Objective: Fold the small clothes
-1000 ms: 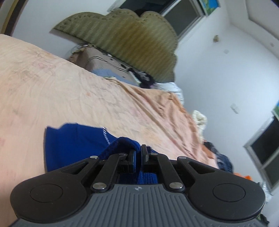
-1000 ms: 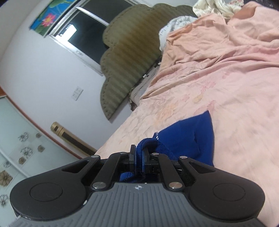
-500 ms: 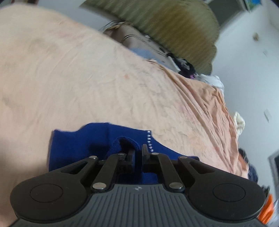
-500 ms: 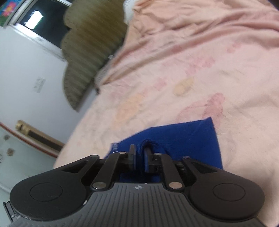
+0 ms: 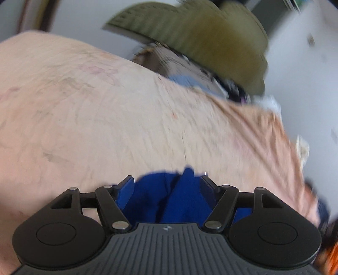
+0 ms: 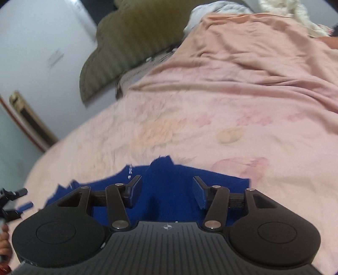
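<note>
A small dark blue garment [image 5: 169, 196] lies on the pink bedsheet [image 5: 105, 127], close under both grippers. My left gripper [image 5: 168, 182] is open, its fingers spread on either side of a raised fold of the blue cloth. In the right wrist view the same garment [image 6: 166, 190] spreads flat on the sheet [image 6: 232, 118]. My right gripper [image 6: 168, 188] is open just above it, holding nothing. The left gripper's tip [image 6: 12, 201] shows at the left edge of the right wrist view.
An olive padded headboard [image 5: 200, 38] stands at the far end of the bed, also in the right wrist view [image 6: 131, 42]. Rumpled sheet and white bedding [image 6: 285, 17] lie at the far right. White walls surround the bed.
Both grippers were shut on the blue garment and have opened, letting it go. The garment has dropped onto the sheet. Both cameras are moving and blurred.
</note>
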A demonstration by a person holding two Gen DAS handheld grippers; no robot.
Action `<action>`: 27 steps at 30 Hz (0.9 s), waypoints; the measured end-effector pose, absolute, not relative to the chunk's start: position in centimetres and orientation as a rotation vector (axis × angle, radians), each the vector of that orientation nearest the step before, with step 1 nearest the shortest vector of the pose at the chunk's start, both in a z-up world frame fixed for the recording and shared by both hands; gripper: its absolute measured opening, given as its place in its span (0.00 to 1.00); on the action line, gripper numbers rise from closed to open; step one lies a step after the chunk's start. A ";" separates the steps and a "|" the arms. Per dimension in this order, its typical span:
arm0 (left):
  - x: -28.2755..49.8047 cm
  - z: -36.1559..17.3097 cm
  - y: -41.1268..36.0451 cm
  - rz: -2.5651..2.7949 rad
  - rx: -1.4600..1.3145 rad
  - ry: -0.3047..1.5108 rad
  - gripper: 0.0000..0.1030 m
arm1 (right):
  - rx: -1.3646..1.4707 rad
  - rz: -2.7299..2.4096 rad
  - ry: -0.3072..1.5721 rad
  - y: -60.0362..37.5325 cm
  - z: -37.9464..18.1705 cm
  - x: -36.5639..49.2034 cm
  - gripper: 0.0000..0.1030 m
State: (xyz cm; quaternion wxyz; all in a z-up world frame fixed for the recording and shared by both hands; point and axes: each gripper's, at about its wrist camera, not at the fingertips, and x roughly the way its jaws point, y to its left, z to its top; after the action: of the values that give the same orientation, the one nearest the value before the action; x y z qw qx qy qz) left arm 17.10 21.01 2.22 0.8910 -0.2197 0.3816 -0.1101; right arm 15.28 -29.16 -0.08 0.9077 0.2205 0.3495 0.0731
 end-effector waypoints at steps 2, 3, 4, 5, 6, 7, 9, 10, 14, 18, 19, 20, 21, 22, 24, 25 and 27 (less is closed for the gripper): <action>17.0 2.1 19.5 -0.267 -0.391 0.818 0.66 | 0.437 0.173 0.755 -28.4 -0.6 16.4 0.52; 16.8 2.1 18.8 -0.291 -0.357 0.824 0.66 | 0.416 0.175 0.769 -27.9 -0.8 16.9 0.49; 16.6 2.0 18.1 -0.306 -0.322 0.826 0.66 | 0.370 0.164 0.778 -27.3 -0.9 17.1 0.41; 16.4 1.9 17.5 -0.316 -0.288 0.822 0.66 | 0.312 0.145 0.777 -26.7 -0.8 17.2 0.33; 16.2 1.8 16.7 -0.319 -0.251 0.815 0.66 | 0.256 0.125 0.771 -26.0 -0.8 17.1 0.13; 16.1 1.8 16.3 -0.319 -0.225 0.812 0.65 | 0.232 0.106 0.760 -25.8 -0.7 16.9 0.08; 15.9 1.5 15.1 -0.304 -0.169 0.807 0.57 | 0.268 0.095 0.729 -26.4 -0.5 16.4 0.08; 15.8 1.3 14.8 -0.289 -0.146 0.812 0.46 | 0.273 0.070 0.711 -26.7 -0.4 16.2 0.08; 15.1 0.9 15.1 -0.219 -0.115 0.825 0.45 | 0.277 0.011 0.714 -27.5 -0.9 15.9 0.08; 11.3 1.9 16.0 -0.225 -0.107 0.797 0.49 | 0.246 -0.035 0.635 -27.0 0.6 12.9 0.28; 10.4 2.0 16.1 -0.231 -0.116 0.801 0.51 | 0.250 -0.029 0.625 -27.1 1.0 12.0 0.40; 9.4 2.1 16.3 -0.241 -0.130 0.806 0.51 | 0.277 -0.012 0.618 -27.3 1.2 10.9 0.44; 8.4 2.1 16.5 -0.250 -0.145 0.811 0.51 | 0.305 0.005 0.607 -27.6 1.4 9.7 0.48; 7.5 2.0 16.7 -0.253 -0.158 0.814 0.51 | 0.327 0.017 0.598 -27.8 1.4 8.3 0.50; 5.7 1.8 17.0 -0.259 -0.180 0.822 0.51 | 0.351 0.020 0.596 -28.1 1.3 5.6 0.51; 5.1 1.7 16.9 -0.264 -0.186 0.826 0.51 | 0.355 0.023 0.600 -28.1 1.1 4.4 0.53; 3.7 1.5 16.9 -0.291 -0.193 0.839 0.50 | 0.354 0.040 0.623 -27.9 0.6 2.1 0.53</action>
State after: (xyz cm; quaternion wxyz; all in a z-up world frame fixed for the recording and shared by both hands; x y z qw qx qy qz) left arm 3.69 16.92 1.49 0.8986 -0.0930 0.4052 -0.1404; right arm 2.09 -27.92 0.63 0.9364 0.1731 0.3048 0.0198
